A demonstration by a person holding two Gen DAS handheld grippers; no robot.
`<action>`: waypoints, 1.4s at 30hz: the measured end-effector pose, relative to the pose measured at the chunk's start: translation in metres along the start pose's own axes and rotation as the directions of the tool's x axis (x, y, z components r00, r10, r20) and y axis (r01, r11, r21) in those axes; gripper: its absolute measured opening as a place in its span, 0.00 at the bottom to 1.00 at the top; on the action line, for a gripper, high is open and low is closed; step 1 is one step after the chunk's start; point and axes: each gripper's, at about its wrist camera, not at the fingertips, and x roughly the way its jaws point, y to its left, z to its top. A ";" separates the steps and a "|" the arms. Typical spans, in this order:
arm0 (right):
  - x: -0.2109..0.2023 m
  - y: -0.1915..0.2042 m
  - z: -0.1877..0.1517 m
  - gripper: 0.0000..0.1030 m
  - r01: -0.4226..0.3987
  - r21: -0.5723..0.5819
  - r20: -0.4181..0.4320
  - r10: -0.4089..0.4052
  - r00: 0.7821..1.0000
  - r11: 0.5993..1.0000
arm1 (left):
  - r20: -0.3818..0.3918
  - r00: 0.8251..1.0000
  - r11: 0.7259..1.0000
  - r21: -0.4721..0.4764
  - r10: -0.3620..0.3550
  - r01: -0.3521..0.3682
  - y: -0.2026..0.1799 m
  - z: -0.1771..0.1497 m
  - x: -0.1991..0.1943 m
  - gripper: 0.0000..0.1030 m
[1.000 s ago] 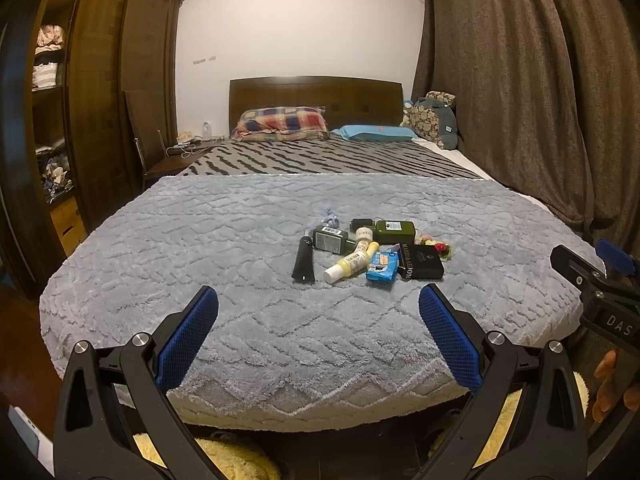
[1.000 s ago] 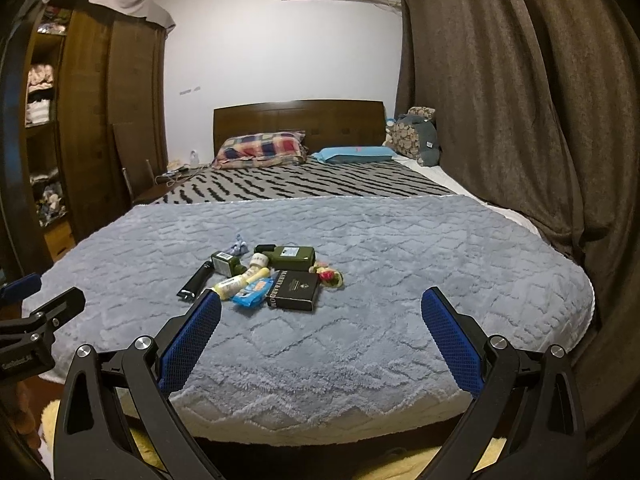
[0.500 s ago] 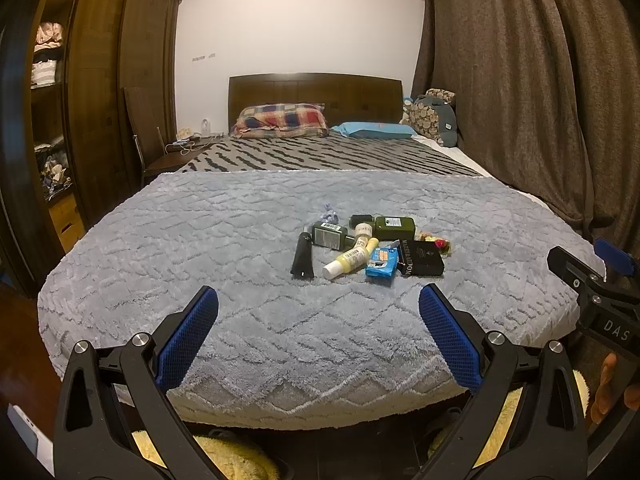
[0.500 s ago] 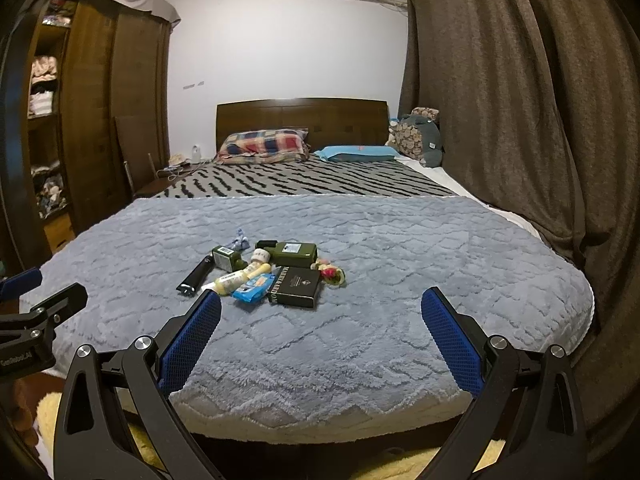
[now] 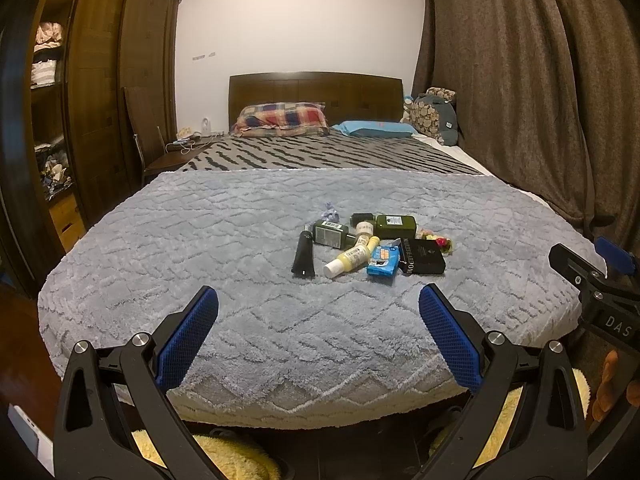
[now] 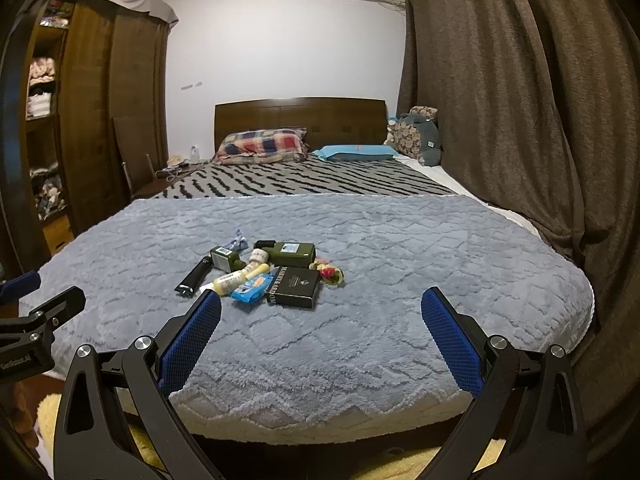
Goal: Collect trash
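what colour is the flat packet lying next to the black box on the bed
Bright blue with an orange and white label; the packet shows best in the left wrist view, touching the black box.

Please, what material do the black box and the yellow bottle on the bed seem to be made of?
Black box: probably matte cardboard, with sharp flat edges and pale printed lettering. Yellow bottle: probably smooth plastic, with a slight sheen, a white cap and a stuck-on label.
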 end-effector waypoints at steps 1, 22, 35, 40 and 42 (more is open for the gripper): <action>0.000 0.000 0.001 0.97 0.000 0.001 0.002 0.000 1.000 1.000 | 0.000 1.000 1.000 0.001 0.001 -0.001 0.000 0.001 0.000 0.92; 0.003 0.000 0.001 0.97 0.004 0.010 0.000 -0.004 1.000 1.000 | 0.000 1.000 1.000 0.003 0.000 0.000 0.000 0.000 0.002 0.92; 0.005 -0.001 0.002 0.97 0.008 0.012 -0.007 -0.008 1.000 1.000 | -0.004 1.000 1.000 0.003 -0.001 0.001 0.003 0.000 0.004 0.92; 0.013 -0.005 -0.001 0.97 -0.010 0.029 -0.024 0.011 1.000 1.000 | -0.018 1.000 1.000 -0.007 -0.004 0.003 0.005 -0.001 0.009 0.92; 0.018 -0.006 -0.004 0.97 -0.015 0.037 -0.038 0.016 0.999 0.999 | -0.030 0.999 1.000 -0.013 -0.016 0.016 0.008 -0.003 0.014 0.92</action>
